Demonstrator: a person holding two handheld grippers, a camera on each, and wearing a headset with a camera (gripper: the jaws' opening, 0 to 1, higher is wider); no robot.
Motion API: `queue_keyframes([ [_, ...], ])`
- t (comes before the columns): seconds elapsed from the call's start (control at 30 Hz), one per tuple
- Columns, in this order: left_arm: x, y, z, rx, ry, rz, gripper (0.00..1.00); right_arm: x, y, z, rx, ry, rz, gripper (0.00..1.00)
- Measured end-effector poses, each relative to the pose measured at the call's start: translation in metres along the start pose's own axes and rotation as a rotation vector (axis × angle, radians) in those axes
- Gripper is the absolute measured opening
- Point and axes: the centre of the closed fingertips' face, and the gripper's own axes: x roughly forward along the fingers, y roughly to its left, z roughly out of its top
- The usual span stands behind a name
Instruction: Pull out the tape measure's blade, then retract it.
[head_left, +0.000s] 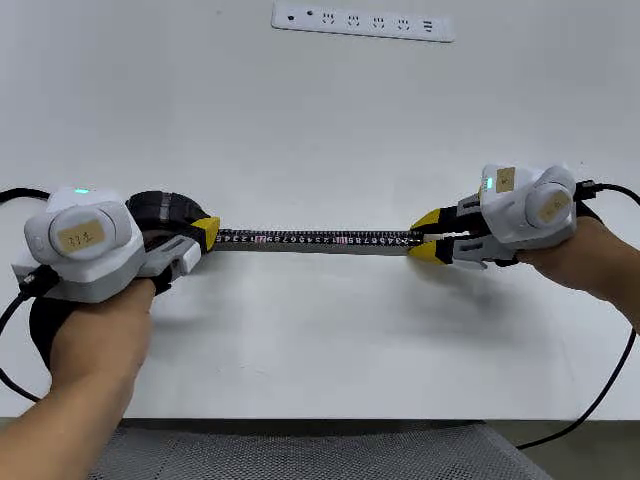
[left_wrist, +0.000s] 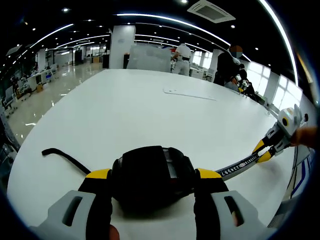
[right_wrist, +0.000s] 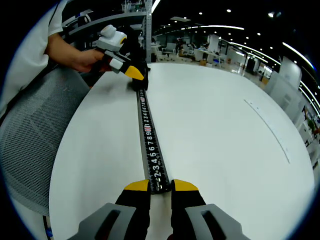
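A black tape measure case (head_left: 165, 215) sits at the left of the white table, and my left gripper (head_left: 195, 240) is shut on it; in the left gripper view the case (left_wrist: 152, 175) fills the space between the yellow-tipped fingers. The black blade (head_left: 315, 239) with white numbers runs out to the right, just above the table. My right gripper (head_left: 428, 235) is shut on the blade's end. In the right gripper view the blade (right_wrist: 149, 135) stretches from my right gripper (right_wrist: 161, 186) away to the case (right_wrist: 138, 82) and the left gripper (right_wrist: 131, 70).
A white power strip (head_left: 362, 21) lies at the far edge of the table (head_left: 320, 120). Black cables (head_left: 600, 385) trail from both grippers. A grey mesh chair (head_left: 300, 450) stands below the near edge. People stand in the background (left_wrist: 230, 65).
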Motion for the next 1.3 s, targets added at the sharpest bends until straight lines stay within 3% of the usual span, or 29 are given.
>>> queue_keyframes([
  [0.6, 0.001, 0.002, -0.001, 0.019, 0.041, 0.013, 0.58, 0.0, -0.002, 0.001, -0.023, 0.013, -0.016, 0.1],
  [0.87, 0.001, 0.003, -0.002, 0.013, 0.037, 0.005, 0.58, 0.001, -0.003, 0.001, -0.03, 0.022, -0.016, 0.1],
  [1.3, 0.001, 0.003, -0.002, 0.005, 0.034, -0.007, 0.58, 0.011, 0.003, 0.018, -0.039, 0.005, 0.001, 0.1],
])
